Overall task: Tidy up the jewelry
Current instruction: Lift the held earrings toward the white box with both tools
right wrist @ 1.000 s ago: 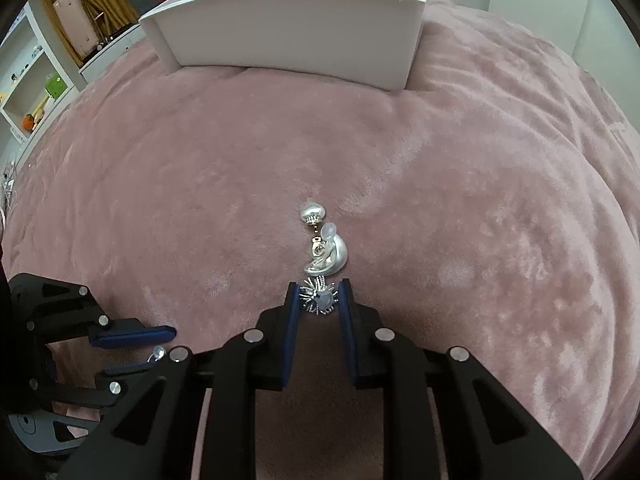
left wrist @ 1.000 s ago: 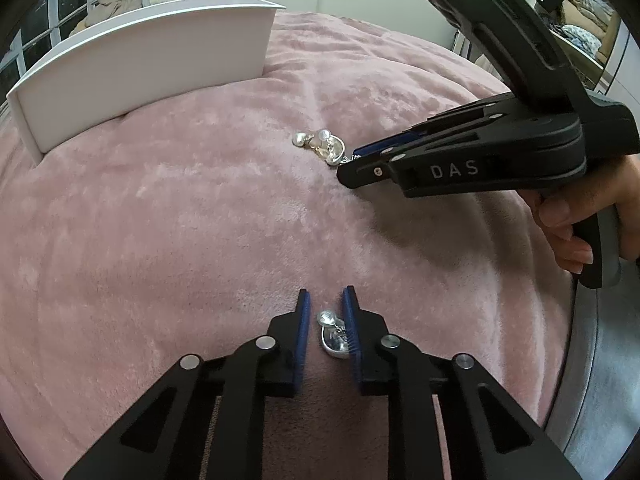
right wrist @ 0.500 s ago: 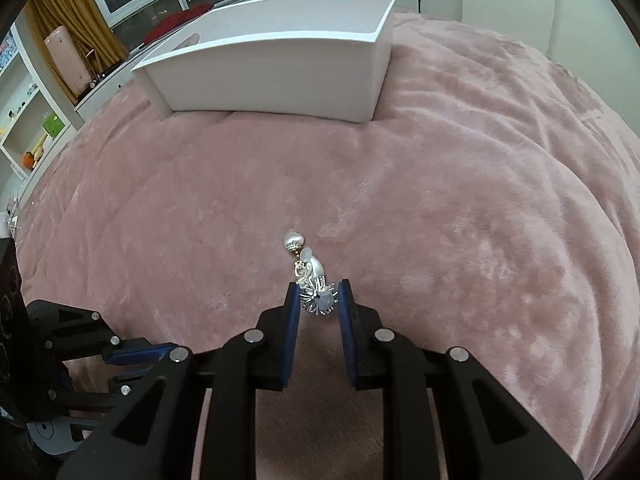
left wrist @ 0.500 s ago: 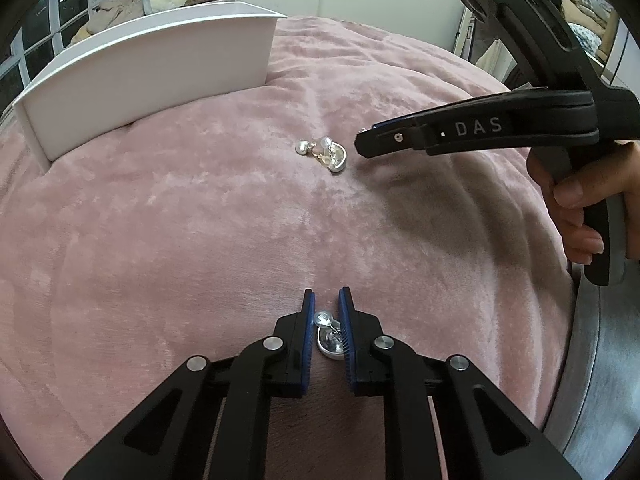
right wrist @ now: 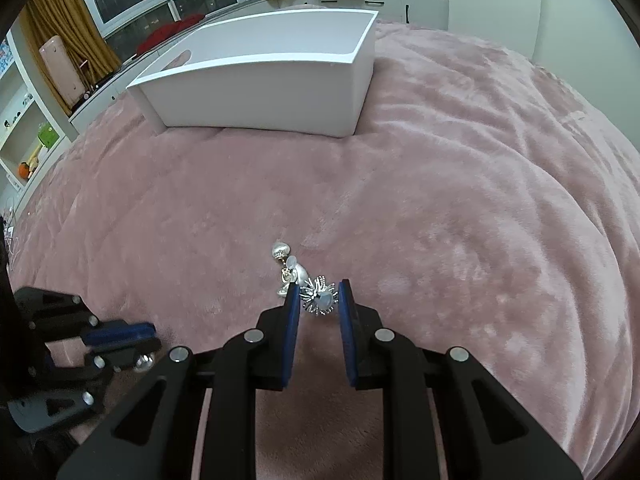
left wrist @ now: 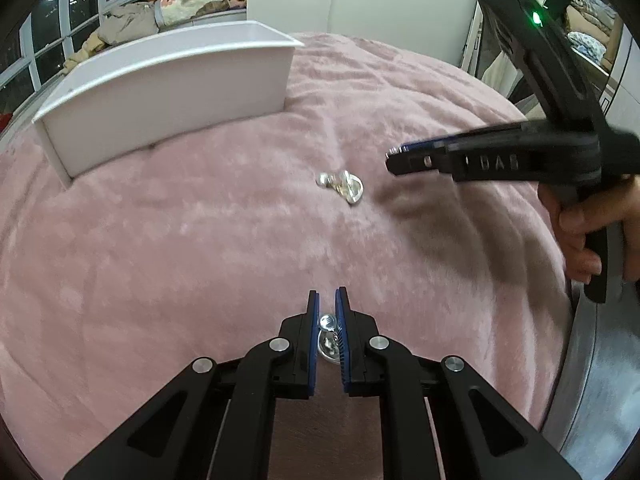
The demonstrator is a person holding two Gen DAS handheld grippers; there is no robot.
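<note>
While the left gripper [left wrist: 327, 310] pinches a silver earring [left wrist: 327, 343] between its blue pads, a white open box [left wrist: 168, 92] stands well ahead and to its left on the pink plush blanket [left wrist: 200, 248]. Ahead of that gripper and a little to its right, a small heap of silver jewelry [left wrist: 343, 187] lies on the blanket, apart from the box. Farther right, the right gripper [left wrist: 394, 158] hangs above the blanket, just right of the heap, gripped by a person's hand [left wrist: 588, 236].

Seen from the right wrist camera, the left gripper [right wrist: 120, 336] shows low at the far left with a silver bead [right wrist: 143, 362] of its earring peeking below the pads. Straight ahead and far off stands the white open box [right wrist: 260, 92]. Close in front, slightly left of the fingertips, lies the heap of silver jewelry [right wrist: 287, 266]. The right gripper [right wrist: 319, 294] pinches a spiky dark brooch [right wrist: 319, 296] with a pale stone between its pads, close to the tips. To the right of it there is only the pink plush blanket [right wrist: 480, 220].
</note>
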